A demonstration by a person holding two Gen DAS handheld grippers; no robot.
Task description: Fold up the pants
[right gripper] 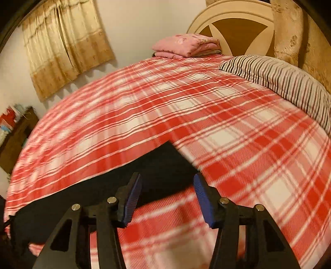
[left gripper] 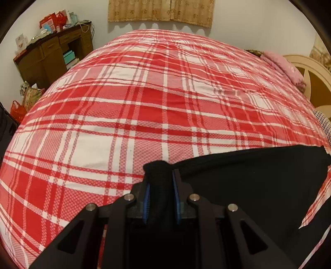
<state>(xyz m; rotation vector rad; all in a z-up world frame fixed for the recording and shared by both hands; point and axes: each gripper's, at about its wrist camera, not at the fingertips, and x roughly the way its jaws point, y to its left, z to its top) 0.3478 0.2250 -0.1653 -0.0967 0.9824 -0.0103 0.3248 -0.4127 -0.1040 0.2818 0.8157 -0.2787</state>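
Black pants (left gripper: pixel 258 175) lie on the red plaid bed (left gripper: pixel 124 103); left claw (left gripper: pixel 160 186) angled downward, pinching a bunched end; right claw (right gripper: pixel 167 196) parted above them, gripping nothing.

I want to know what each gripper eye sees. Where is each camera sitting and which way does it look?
Left wrist view: sits on the left gripper, looking down across the red and white plaid bedspread toward the brown wooden desk; its blue-padded fingers pinch the black fabric pants.
Right wrist view: sits on the right gripper, facing the cream wooden headboard and striped pillow; its fingers stand apart, empty.
Both show the bedspread, pants, beige curtain and folded pink blanket.
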